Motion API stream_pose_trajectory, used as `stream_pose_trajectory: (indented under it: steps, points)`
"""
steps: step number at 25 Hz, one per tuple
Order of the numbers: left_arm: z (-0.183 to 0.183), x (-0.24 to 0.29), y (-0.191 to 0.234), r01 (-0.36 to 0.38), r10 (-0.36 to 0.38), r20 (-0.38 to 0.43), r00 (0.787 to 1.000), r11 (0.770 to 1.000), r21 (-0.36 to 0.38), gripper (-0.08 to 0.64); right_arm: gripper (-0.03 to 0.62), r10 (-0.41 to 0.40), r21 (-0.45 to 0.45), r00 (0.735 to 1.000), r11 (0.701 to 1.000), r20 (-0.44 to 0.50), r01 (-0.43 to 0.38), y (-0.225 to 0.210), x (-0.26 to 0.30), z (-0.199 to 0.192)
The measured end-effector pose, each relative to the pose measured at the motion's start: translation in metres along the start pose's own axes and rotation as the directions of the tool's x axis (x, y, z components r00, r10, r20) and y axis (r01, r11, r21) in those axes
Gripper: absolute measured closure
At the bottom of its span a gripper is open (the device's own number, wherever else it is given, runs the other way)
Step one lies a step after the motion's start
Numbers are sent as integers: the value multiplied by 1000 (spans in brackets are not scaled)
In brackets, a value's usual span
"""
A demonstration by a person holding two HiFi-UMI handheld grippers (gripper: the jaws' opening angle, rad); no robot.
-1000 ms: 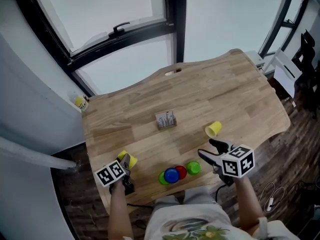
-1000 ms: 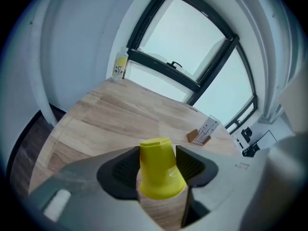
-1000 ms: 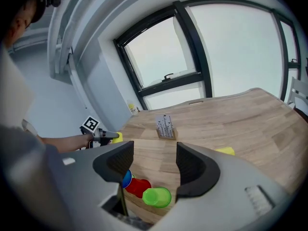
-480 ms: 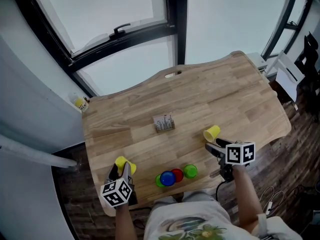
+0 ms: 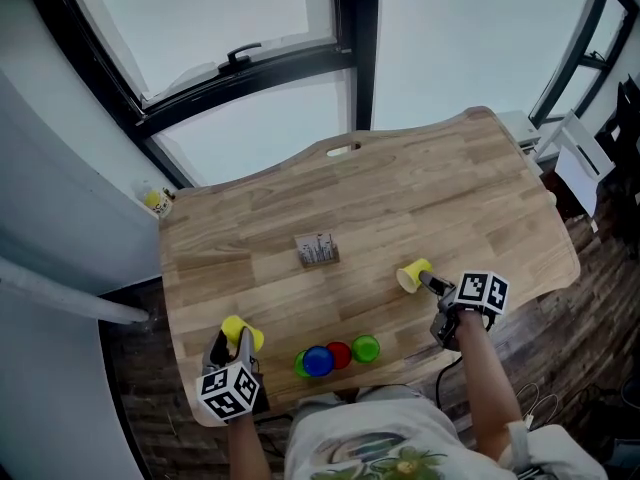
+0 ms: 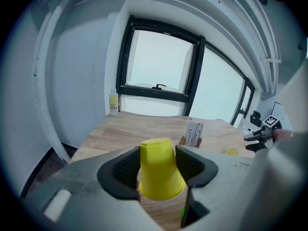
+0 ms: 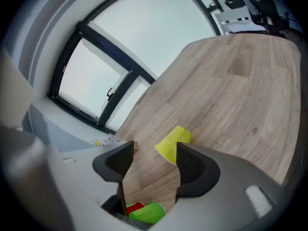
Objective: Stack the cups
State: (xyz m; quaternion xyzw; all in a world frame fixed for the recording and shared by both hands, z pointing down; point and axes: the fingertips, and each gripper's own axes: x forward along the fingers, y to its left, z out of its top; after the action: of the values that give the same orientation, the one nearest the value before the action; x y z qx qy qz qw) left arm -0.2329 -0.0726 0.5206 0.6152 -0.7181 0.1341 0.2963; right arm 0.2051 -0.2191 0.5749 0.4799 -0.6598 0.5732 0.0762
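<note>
A yellow cup (image 6: 158, 174) stands upside down near the table's front left corner (image 5: 238, 332). My left gripper (image 5: 231, 347) has both pads against its sides and is shut on it. A second yellow cup (image 5: 412, 274) lies on its side at the front right. My right gripper (image 5: 435, 293) is open just behind that cup. In the right gripper view the cup (image 7: 172, 141) lies past the fingertips, partly hidden by the right finger (image 7: 192, 165). Nothing is between the jaws of my right gripper (image 7: 153, 153). Two green cups (image 5: 365, 348), a blue cup (image 5: 318, 360) and a red cup (image 5: 340, 353) sit together at the front edge.
A small card holder (image 5: 317, 250) stands mid-table. A little yellow bottle (image 5: 155, 200) sits on the sill by the back left corner. The wooden table (image 5: 450, 188) has a slot near its far edge, and windows stand behind it. The floor drops away to the right.
My left gripper swung from the cup's left side to its near side, while the cup stayed put. My right gripper moved forward and to the left, up to the lying yellow cup.
</note>
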Motion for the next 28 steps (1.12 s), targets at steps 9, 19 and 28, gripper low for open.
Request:
stream_pose_trajectory:
  steps: [9, 19, 28]
  points:
    - [1, -13, -16, -77, 77, 24, 997, 997, -5, 320, 310, -50, 306, 999, 951, -19, 53, -58, 36, 14]
    - [-7, -38, -26, -134, 136, 48, 990, 990, -38, 321, 323, -17, 461, 996, 886, -87, 55, -79, 73, 7]
    - [-19, -54, -22, -150, 153, 53, 987, 987, -54, 321, 362, 28, 330, 999, 944, -42, -13, -61, 70, 15]
